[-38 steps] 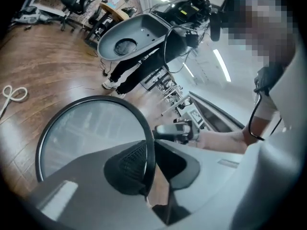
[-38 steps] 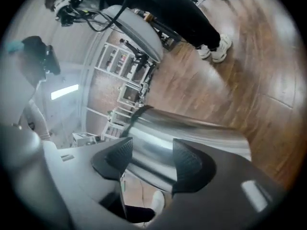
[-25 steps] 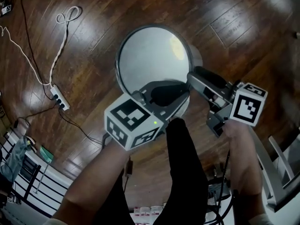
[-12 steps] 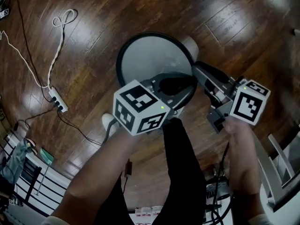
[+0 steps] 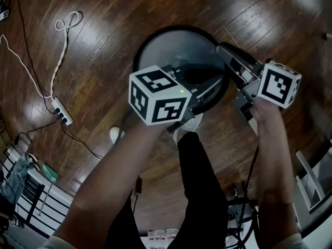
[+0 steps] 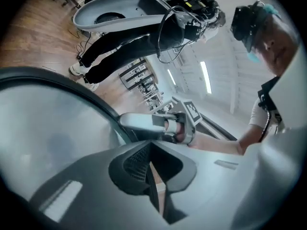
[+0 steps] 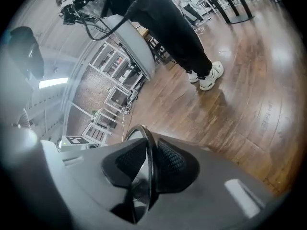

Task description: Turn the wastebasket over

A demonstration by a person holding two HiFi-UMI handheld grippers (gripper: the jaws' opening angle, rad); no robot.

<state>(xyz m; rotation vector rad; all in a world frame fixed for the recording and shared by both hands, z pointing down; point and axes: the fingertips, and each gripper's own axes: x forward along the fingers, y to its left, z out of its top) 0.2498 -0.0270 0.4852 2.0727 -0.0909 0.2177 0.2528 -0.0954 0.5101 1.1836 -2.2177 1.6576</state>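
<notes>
Closest to me, in the left gripper view, the left claw (image 6: 152, 153) is closed. Its two pads have just come together and I can see nothing caught between them. The wastebasket (image 6: 55, 138) fills the left part of that view, and its dark edge curves past just beside the pads. In the right gripper view the right claw (image 7: 147, 158) has just been closing, and it now grips the thin black rim (image 7: 139, 127), which stands between both pads. From the head view, two bare forearms reach forward above black trousers (image 5: 202, 191), and one white shoe (image 5: 188, 123) shows just at the near edge of the basket. The basket is round and grey inside, with its mouth facing up to the head camera, over the dark wooden floor (image 5: 270, 30). The left claw lies across the near part of the mouth, and the right claw is on the right side of the rim. Farther to the left on the floor there is a power strip (image 5: 62, 113) with a white cable (image 5: 66, 27) looped beyond it. Far away, the right gripper view shows another person's white shoe (image 7: 209, 75) and metal shelves (image 7: 112, 99).
</notes>
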